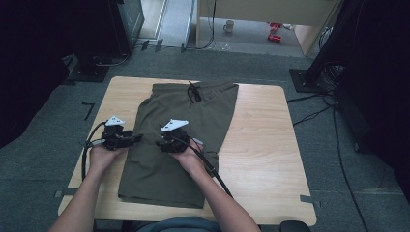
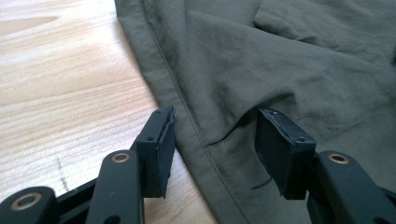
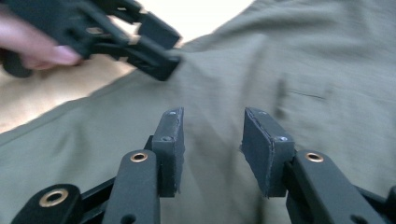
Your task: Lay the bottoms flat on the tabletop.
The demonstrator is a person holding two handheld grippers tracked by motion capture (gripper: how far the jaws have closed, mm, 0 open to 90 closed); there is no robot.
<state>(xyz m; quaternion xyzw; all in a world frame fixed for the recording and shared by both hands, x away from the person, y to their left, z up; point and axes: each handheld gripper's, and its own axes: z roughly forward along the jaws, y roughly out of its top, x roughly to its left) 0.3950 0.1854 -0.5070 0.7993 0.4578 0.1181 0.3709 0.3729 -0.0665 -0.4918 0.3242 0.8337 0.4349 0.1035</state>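
So the worktop (image 1: 261, 145) is light wood, and the shorts (image 1: 179, 140) lie flat across its middle: olive green, folded lengthwise, waistband and drawstring (image 1: 194, 93) at the far end, hems toward the person. Looks to me like the step in hand is getting a hold on the left long edge, roughly halfway down, for the next fold.

The left gripper (image 1: 137, 137) sits right at that edge, the right gripper (image 1: 162, 144) just beside it over the cloth. In the left gripper view the fingers (image 2: 161, 149) stand apart with the stitched side seam (image 2: 196, 135) running between them, one finger over bare wood and the other over fabric. Nothing is pinched yet. The right gripper's fingers (image 3: 170, 149) are spread too, hovering over plain cloth with nothing between them.

What I'd do here: drop the left tips all the way down so the lower finger slides under every layer, not just the top one, then close on the seam itself, since it's stiffer and won't slip. Get the right one on the same edge a bit apart from the left, so the fold lifts evenly instead of bunching in the middle.
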